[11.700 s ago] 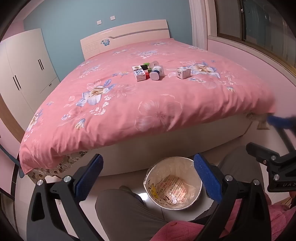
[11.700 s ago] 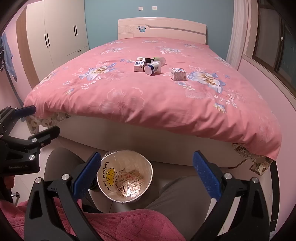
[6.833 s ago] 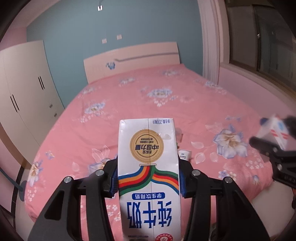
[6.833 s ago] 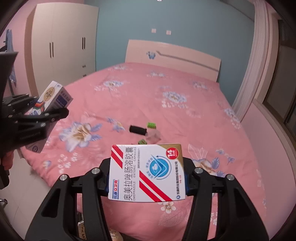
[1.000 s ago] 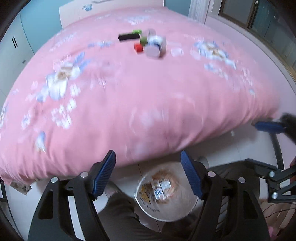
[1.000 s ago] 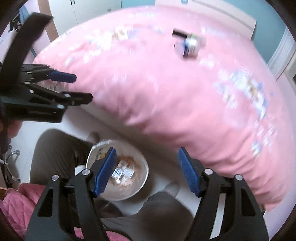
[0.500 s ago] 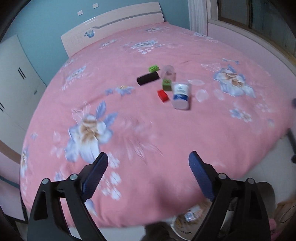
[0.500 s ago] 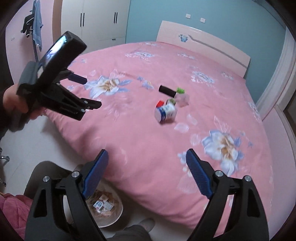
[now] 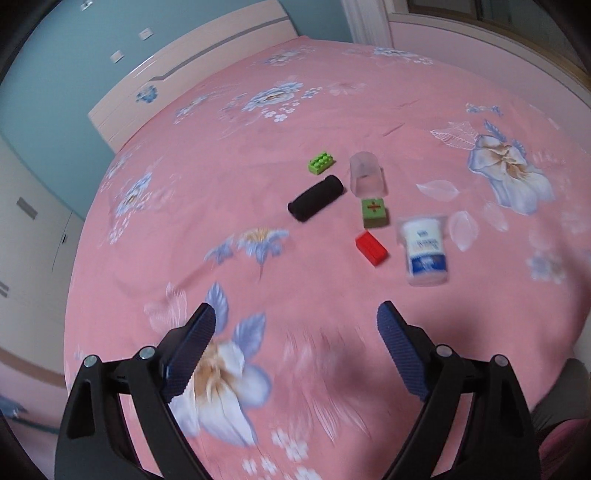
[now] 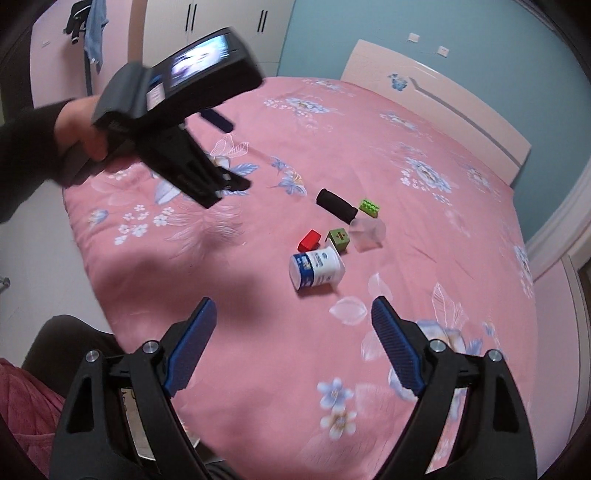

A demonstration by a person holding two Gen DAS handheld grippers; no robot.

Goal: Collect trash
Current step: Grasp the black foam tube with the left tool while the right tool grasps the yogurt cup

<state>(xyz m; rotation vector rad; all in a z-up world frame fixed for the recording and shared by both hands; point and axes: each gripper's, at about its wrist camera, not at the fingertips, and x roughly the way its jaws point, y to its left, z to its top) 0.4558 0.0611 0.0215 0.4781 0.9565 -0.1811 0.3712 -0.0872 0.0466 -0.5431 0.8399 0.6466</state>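
Note:
Several small items lie on the pink floral bed [image 9: 258, 155]: a white and blue tub [image 9: 425, 250] on its side, a red block [image 9: 371, 248], a green cube [image 9: 374, 211], a black roll [image 9: 316, 197], a green brick [image 9: 322, 162] and a clear cup [image 9: 365, 178]. My left gripper [image 9: 295, 345] is open and empty, above the bed short of them. My right gripper [image 10: 293, 338] is open and empty, just short of the tub [image 10: 317, 268]. The left gripper also shows in the right wrist view [image 10: 225, 155], held over the bed's left side.
The headboard [image 10: 436, 92] and teal wall stand at the far end. White wardrobes [image 10: 207, 22] are at the left. The bed's near edge [image 10: 99, 295] drops to pale floor. The person's legs [image 10: 66, 347] are below it.
Both grippers have risen from over the bin on the floor and moved forward over the bed, closer to the items. Both stay open and empty.

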